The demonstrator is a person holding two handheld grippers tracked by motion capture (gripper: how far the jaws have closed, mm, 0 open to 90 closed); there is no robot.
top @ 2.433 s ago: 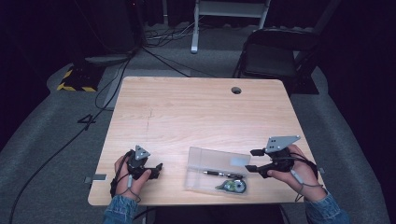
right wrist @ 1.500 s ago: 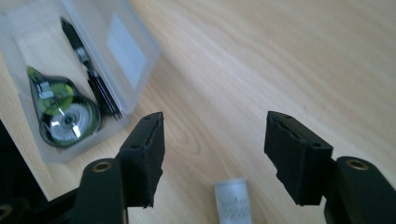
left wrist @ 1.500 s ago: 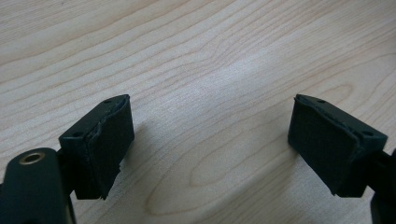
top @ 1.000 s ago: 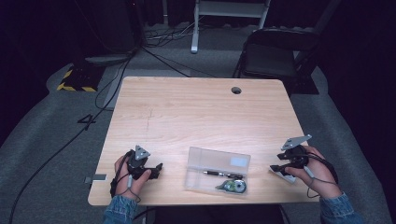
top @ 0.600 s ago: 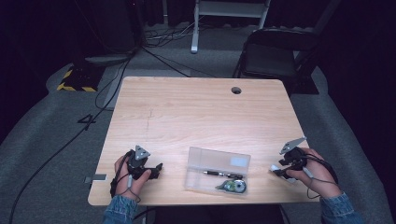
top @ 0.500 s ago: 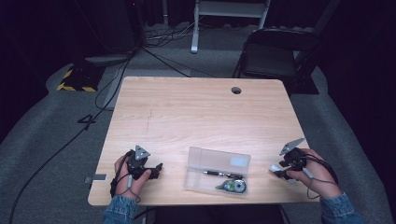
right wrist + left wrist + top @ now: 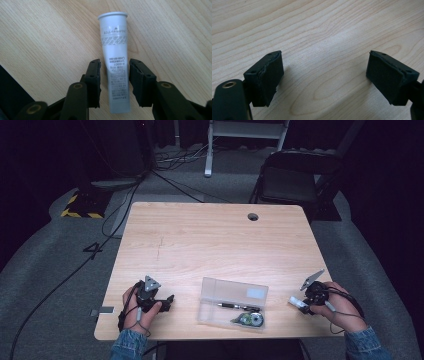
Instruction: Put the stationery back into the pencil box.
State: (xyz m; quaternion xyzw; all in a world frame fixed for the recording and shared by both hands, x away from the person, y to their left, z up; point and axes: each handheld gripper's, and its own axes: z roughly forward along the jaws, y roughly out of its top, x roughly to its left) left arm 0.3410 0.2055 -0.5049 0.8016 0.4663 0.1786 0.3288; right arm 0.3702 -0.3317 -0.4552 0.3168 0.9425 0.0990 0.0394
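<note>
Near the front edge of the wooden tabletop [image 7: 210, 240], the left tongs [image 7: 324, 82] rest wide apart over bare wood, holding nothing. At the front right, the right tongs [image 7: 114, 82] are closed onto a white tube [image 7: 115, 65], its capped end pointing away. Between the two hands lies a clear plastic case [image 7: 232, 302] with a pen [image 7: 239, 307] and a tape dispenser [image 7: 250, 320] inside. Beyond the tabletop stands a dark chair [image 7: 292, 177].

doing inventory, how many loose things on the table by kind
case: 1
pen: 1
tape roller: 1
white tube: 1
total: 4
</note>
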